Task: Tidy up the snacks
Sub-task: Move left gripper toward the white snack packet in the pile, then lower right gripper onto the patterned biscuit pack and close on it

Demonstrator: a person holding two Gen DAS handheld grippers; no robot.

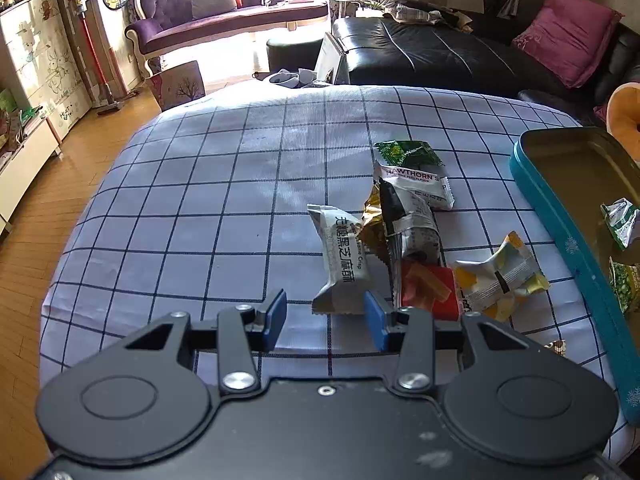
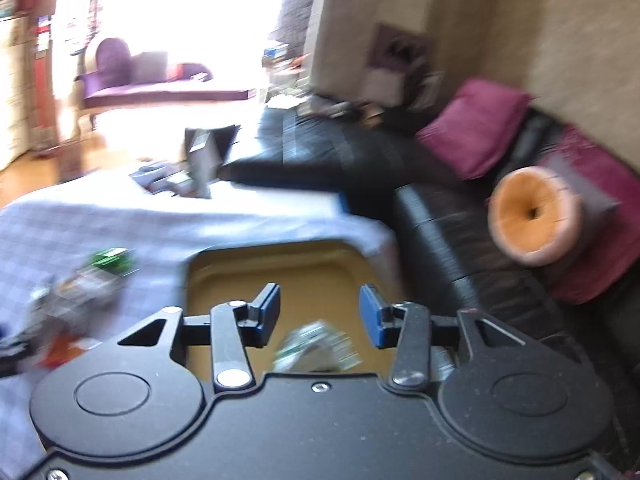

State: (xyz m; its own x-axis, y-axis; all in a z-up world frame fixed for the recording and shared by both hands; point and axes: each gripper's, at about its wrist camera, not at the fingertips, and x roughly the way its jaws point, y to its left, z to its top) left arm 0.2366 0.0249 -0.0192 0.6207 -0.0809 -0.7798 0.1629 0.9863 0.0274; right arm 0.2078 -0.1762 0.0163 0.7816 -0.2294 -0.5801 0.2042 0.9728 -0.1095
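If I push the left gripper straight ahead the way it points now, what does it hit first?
Most likely the white sesame crisp packet, whose near end lies just ahead of the open left gripper, towards its right finger. Depth is hard to judge; it may meet the checked tablecloth first.

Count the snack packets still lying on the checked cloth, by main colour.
White: 2 (sesame crisp packet, hawthorn packet)
Green packet: 1
Gold packet: 1
Black-and-white packet: 1
Red packet: 1
Yellow-and-white packet: 1
Total: 7; a scrap beside the tin is too hidden to count.
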